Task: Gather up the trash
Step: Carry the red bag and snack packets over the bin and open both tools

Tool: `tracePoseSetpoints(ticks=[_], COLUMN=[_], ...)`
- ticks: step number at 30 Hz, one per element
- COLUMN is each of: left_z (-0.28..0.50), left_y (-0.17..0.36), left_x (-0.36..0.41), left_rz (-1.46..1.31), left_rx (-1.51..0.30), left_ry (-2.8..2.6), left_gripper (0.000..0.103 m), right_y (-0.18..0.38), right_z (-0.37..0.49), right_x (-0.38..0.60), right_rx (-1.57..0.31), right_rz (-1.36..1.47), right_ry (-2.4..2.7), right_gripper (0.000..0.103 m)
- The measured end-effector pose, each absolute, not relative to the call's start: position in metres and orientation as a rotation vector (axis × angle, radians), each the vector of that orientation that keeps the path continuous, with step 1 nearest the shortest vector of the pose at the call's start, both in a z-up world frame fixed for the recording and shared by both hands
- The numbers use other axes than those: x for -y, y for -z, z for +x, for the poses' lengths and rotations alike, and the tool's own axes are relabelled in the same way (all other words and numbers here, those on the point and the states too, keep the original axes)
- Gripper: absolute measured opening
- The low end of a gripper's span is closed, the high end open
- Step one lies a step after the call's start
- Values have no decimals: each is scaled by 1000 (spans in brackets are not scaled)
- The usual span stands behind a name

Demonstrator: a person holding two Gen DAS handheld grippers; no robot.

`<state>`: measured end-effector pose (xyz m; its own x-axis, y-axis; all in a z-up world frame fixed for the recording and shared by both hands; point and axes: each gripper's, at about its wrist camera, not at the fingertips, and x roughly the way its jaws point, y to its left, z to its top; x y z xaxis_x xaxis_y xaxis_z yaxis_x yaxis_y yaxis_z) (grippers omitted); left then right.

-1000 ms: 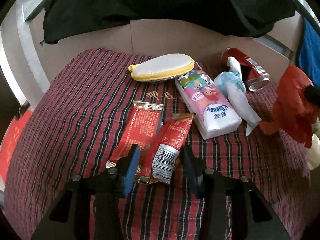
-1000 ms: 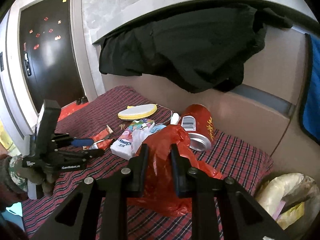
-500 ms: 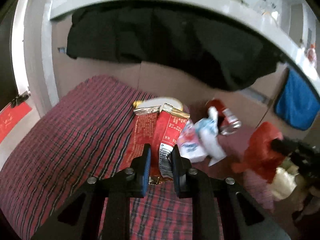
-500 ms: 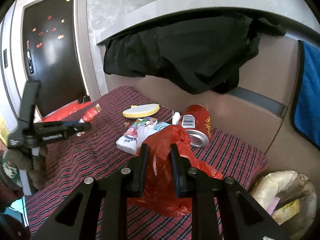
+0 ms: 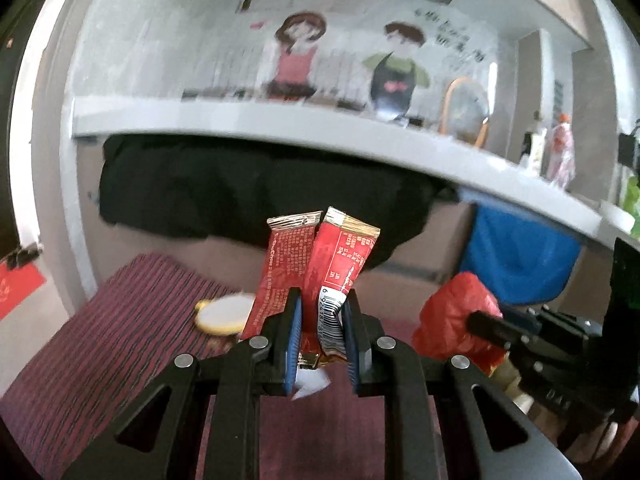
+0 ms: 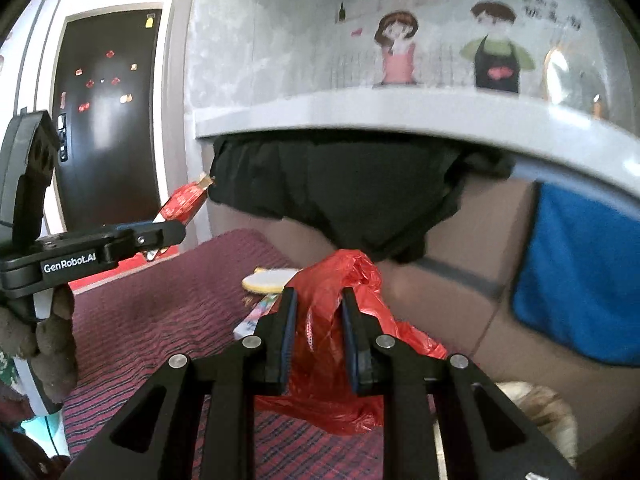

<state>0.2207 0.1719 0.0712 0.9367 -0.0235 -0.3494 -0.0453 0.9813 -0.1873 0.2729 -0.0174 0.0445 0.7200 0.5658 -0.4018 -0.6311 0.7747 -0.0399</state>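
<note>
My left gripper [image 5: 320, 312] is shut on two red snack wrappers [image 5: 316, 264] and holds them upright, high above the plaid-covered surface [image 5: 100, 340]. In the right wrist view the left gripper [image 6: 172, 234] shows at the left with the wrappers [image 6: 184, 200] sticking up from it. My right gripper [image 6: 319, 312] is shut on a red plastic bag [image 6: 336, 280] and holds it up. The bag [image 5: 456, 312] and the right gripper [image 5: 480, 320] also show at the right of the left wrist view.
A yellow-rimmed white pouch [image 6: 268, 280] and a tissue pack [image 6: 256, 316] lie on the plaid cover. A black cloth [image 6: 340, 192] and a blue towel [image 6: 580, 272] hang from the grey ledge behind. A lined bin [image 6: 536, 404] stands at lower right.
My left gripper closed on the two red wrappers and lifted them off the cover, tilting upward. My right gripper raised the red bag a little.
</note>
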Motion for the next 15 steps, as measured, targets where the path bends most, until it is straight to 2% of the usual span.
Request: tracePoseSetpoints(ticks=[8, 15], left_z=[229, 243], left_y=[-91, -86], left_x=[-95, -27], left_rz=[-201, -181], left_rx=[-307, -308], left_ry=[56, 122], left_gripper=[20, 20], right_y=[-86, -95], right_z=[256, 253], right_x=[83, 154], right_rx=[-302, -279], right_rz=[-176, -157], right_ry=[-553, -426], right_gripper=[19, 19])
